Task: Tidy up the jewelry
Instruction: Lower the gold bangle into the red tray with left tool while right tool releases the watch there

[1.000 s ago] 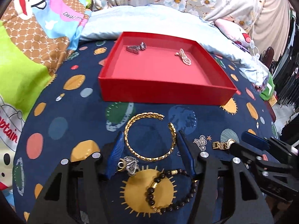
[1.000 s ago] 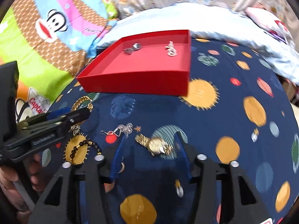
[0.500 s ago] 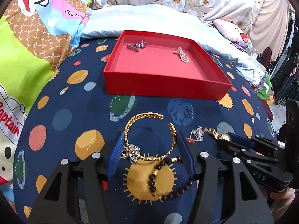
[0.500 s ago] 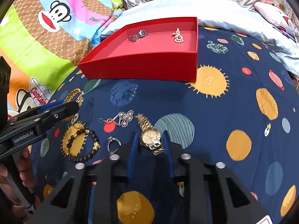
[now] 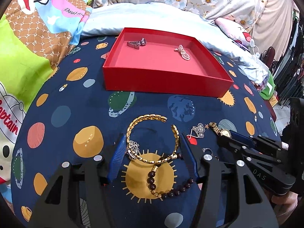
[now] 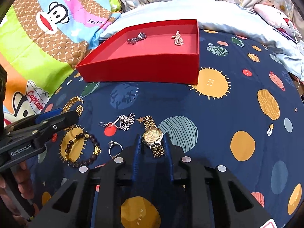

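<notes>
My right gripper [image 6: 152,140] is shut on the gold watch [image 6: 152,136] on the navy planet-print blanket; it also shows at the right of the left wrist view [image 5: 230,134]. My left gripper [image 5: 152,142] is open around the gold bangle [image 5: 152,136], with a silver ring [image 5: 134,149] by its left finger and a dark bead bracelet [image 5: 167,184] just below. The red tray [image 5: 163,83] lies beyond and holds a silver watch [image 5: 137,42] and a pearl piece [image 5: 182,51].
A silver flower pendant [image 6: 124,122] and a small ring [image 6: 114,146] lie between the grippers. Cartoon pillows [image 5: 28,43] rise at the left, a pale blue pillow [image 5: 152,17] behind the tray. The blanket falls away at the right.
My right gripper has closed from wide open onto the gold watch. My left gripper has drawn back a little from the tray and stays open around the bangle.
</notes>
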